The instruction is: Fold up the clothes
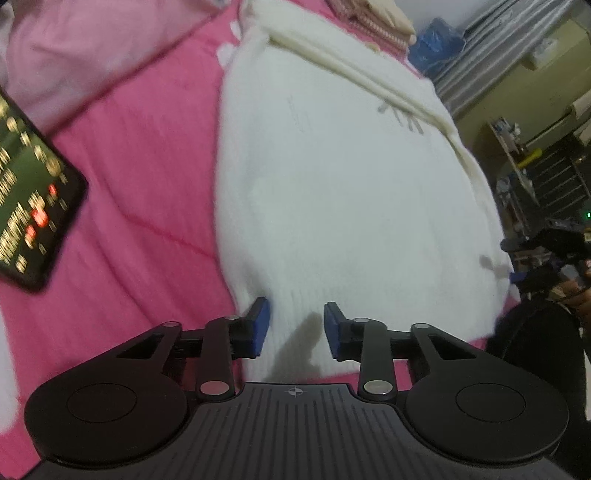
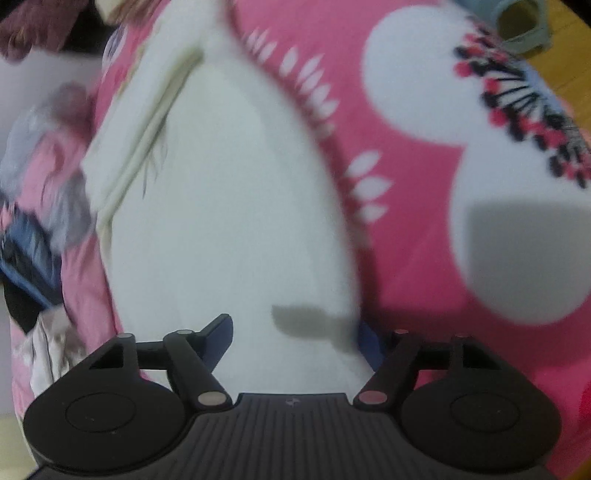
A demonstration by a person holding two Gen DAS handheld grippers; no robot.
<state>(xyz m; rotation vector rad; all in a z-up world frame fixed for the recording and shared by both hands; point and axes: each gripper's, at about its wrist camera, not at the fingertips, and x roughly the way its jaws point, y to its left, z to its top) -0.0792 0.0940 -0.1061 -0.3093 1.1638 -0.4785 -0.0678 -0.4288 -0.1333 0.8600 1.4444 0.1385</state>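
A white knitted garment (image 1: 351, 192) lies spread on a pink bedcover (image 1: 140, 206). Its cream placket runs along the far right side. My left gripper (image 1: 295, 328) is open, its blue pads either side of the ribbed near hem, just above the cloth. In the right wrist view the same white garment (image 2: 229, 221) fills the middle. My right gripper (image 2: 295, 339) is open wide over the garment's near right edge. Its right pad sits at the edge where the cloth meets the pink cover. The view is blurred by motion.
A phone (image 1: 33, 199) with a lit screen lies on the bedcover at the left. Folded clothes (image 1: 373, 18) are stacked at the far end. A heap of clothes (image 2: 44, 192) lies at the bed's left edge. The other gripper (image 1: 554, 251) shows at the right edge.
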